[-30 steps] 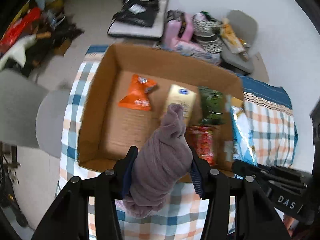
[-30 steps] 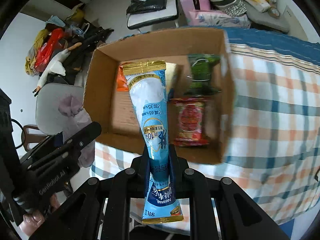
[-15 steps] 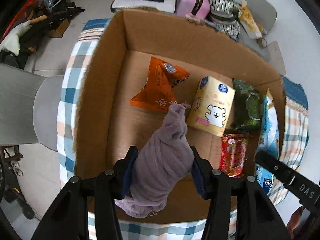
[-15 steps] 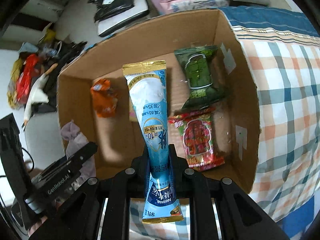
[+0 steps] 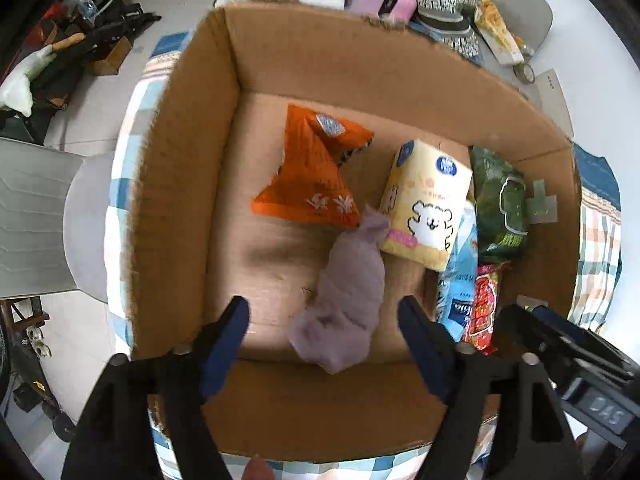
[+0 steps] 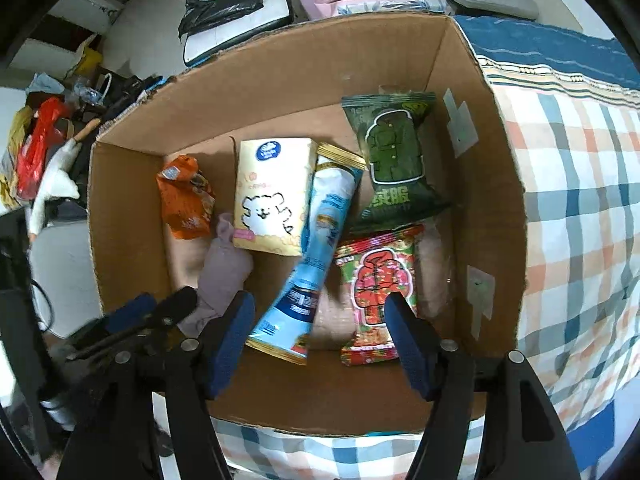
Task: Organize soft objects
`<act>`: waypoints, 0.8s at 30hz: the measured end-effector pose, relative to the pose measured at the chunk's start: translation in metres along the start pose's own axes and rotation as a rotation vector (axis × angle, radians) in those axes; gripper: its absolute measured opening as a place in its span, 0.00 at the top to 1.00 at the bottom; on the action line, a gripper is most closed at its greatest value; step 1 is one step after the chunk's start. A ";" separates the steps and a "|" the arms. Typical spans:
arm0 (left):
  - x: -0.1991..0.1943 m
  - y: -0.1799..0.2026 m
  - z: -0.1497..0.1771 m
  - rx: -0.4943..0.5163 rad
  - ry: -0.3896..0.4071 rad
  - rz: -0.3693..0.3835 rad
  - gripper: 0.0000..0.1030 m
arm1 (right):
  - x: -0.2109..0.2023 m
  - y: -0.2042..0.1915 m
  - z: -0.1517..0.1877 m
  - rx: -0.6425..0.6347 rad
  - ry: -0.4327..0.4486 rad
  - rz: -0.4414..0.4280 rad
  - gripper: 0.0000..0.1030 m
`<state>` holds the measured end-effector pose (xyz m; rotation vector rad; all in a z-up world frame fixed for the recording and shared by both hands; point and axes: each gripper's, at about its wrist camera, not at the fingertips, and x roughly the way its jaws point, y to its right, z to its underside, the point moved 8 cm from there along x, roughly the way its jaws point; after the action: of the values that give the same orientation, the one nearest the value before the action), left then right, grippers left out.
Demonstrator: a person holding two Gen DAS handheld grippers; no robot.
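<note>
Cardboard box [image 5: 180, 184] on a checked cloth, holding 6 soft items. Purple sock bundle [image 5: 352, 300] lies on the box floor directly ahead of the left tool [image 5: 324, 316], long axis pointing away from it, tip touching the yellow tissue pack [image 5: 428, 204]; blue sachet [image 6: 316, 264] lies diagonally ahead of the right tool [image 6: 320, 312]. Both tools stand spread, gripping nothing.

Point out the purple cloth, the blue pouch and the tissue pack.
purple cloth [image 5: 352, 284]: left wrist view, middle of the bundle.
blue pouch [image 6: 316, 256]: right wrist view, middle of its body.
tissue pack [image 6: 272, 196]: right wrist view, front face above the dog drawing.
</note>
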<state>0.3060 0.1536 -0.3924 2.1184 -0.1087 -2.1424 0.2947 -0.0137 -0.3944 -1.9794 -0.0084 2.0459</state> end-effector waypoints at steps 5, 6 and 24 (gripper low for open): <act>-0.010 -0.007 0.004 -0.001 0.030 -0.022 0.07 | -0.001 0.012 0.009 -0.035 0.008 0.044 0.14; -0.012 -0.008 0.004 0.000 0.037 -0.026 0.06 | -0.001 0.014 0.011 -0.047 0.010 0.063 0.13; -0.041 -0.002 0.051 0.008 0.182 -0.127 0.06 | -0.029 0.028 0.049 -0.132 0.110 0.198 0.00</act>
<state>0.2553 0.1597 -0.3514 2.3717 0.0355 -2.0031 0.2414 -0.0375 -0.3691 -2.2523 0.0809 2.1003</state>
